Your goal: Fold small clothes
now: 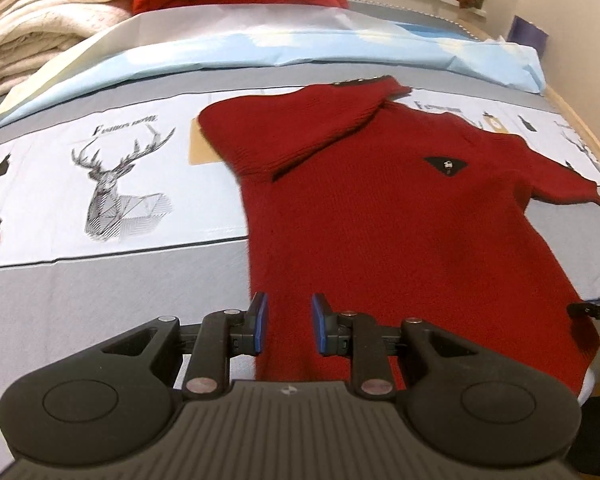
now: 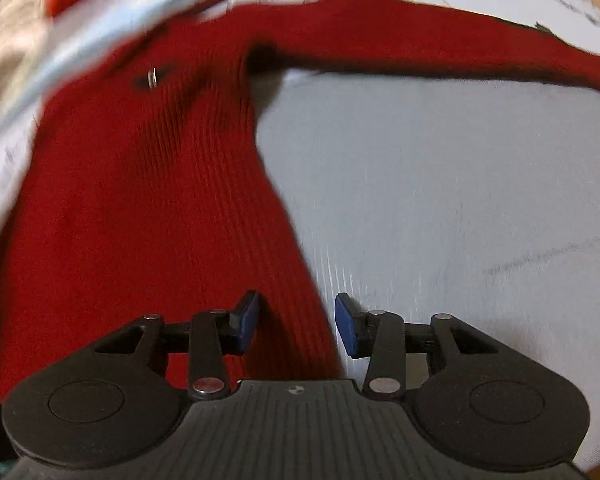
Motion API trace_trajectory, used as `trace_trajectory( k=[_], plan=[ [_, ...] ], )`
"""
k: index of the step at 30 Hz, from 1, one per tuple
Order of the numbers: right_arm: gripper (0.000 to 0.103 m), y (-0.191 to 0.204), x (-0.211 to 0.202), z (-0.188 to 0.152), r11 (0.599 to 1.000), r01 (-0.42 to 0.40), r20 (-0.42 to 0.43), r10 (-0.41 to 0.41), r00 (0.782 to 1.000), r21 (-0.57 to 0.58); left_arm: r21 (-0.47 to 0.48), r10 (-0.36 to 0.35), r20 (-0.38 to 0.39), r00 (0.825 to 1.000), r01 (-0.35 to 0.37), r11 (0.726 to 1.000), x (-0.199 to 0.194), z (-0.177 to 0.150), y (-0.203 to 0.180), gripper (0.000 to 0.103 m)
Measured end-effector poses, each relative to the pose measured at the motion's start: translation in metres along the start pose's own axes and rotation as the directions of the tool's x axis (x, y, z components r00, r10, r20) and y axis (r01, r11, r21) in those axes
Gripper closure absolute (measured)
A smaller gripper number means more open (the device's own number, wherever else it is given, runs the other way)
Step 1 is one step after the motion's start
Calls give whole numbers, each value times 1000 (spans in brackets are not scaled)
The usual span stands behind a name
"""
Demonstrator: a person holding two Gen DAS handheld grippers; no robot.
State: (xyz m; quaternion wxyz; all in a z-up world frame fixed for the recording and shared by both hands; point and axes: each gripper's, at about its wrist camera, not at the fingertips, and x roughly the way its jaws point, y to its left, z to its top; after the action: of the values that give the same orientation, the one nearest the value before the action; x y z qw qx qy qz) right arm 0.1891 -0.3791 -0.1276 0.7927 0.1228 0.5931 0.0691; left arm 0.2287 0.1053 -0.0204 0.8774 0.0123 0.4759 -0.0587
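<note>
Left tongs (image 1: 288, 324) open, jaws apart over the left hem corner of the red sweater (image 1: 400, 220), nothing gripped. Right tongs (image 2: 296, 322) open too, straddling the sweater's right hem edge; that view is blurred. Sweater lies flat on the bed sheet (image 1: 100, 280), front up, left sleeve (image 1: 300, 128) already folded across the chest, right sleeve (image 1: 556, 184) spread out. Step looks like a hem grab for folding. Next: close both tongs on hem corners, lift evenly, carry toward collar.
</note>
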Motion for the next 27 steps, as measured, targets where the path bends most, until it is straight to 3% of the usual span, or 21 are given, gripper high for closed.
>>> trace_trajectory(
  k=[1,5,7,8,11,12,15,16,19,21,22,23,24,25,27],
  plan=[
    [85,6,-2,-5,1000,8,-1,-8,1000,-9,-4,2,-4,1000,-2,1000,0,-1,2,77],
    [88,29,-57,-22,1000,20,102,-19,995,-7,-3,4,-4,1000,-4,1000,-3,-6,9,77],
    [88,34,-80,-31,998,57,111,-57,992,-1,0,0,-7,1000,0,1000,-5,-8,13,77],
    [87,34,-80,-31,998,57,111,-57,992,-1,2,0,-13,1000,0,1000,-4,-9,14,77],
    [85,39,-65,-52,984,162,-19,-163,986,-69,6,-7,-51,999,8,1000,3,-14,15,77],
    [85,37,-60,-56,978,198,-22,-200,980,-63,2,-14,-71,997,14,1000,7,-17,16,77],
    [74,30,-58,-55,980,198,2,-198,980,9,-8,-20,-138,990,20,1000,23,-28,20,76],
    [71,28,-53,-54,986,162,1,-163,987,46,-5,-13,-159,987,12,1000,28,-31,21,76],
    [59,32,-37,-60,977,213,-69,-213,975,-2,3,14,-225,974,-14,1000,44,-43,28,74],
    [59,33,-34,-61,976,217,-74,-217,973,-8,4,15,-249,968,-14,1000,51,-49,32,74],
    [64,33,-35,-61,977,212,-71,-212,975,-7,-2,7,-255,967,-8,1000,53,-53,32,74],
    [76,35,-36,-58,979,203,-65,-203,977,-11,-8,-3,-263,965,1,1000,56,-56,34,79],
    [78,38,-40,-60,981,193,-56,-194,979,-22,-11,-8,-271,962,5,1000,57,-57,35,88],
    [93,39,-43,-62,977,209,-46,-210,977,-34,-5,-3,-278,961,1,1000,58,-59,36,94],
    [96,46,-48,-55,972,234,-31,-234,972,-27,27,50,-285,957,-44,999,57,-64,38,96]
  ],
)
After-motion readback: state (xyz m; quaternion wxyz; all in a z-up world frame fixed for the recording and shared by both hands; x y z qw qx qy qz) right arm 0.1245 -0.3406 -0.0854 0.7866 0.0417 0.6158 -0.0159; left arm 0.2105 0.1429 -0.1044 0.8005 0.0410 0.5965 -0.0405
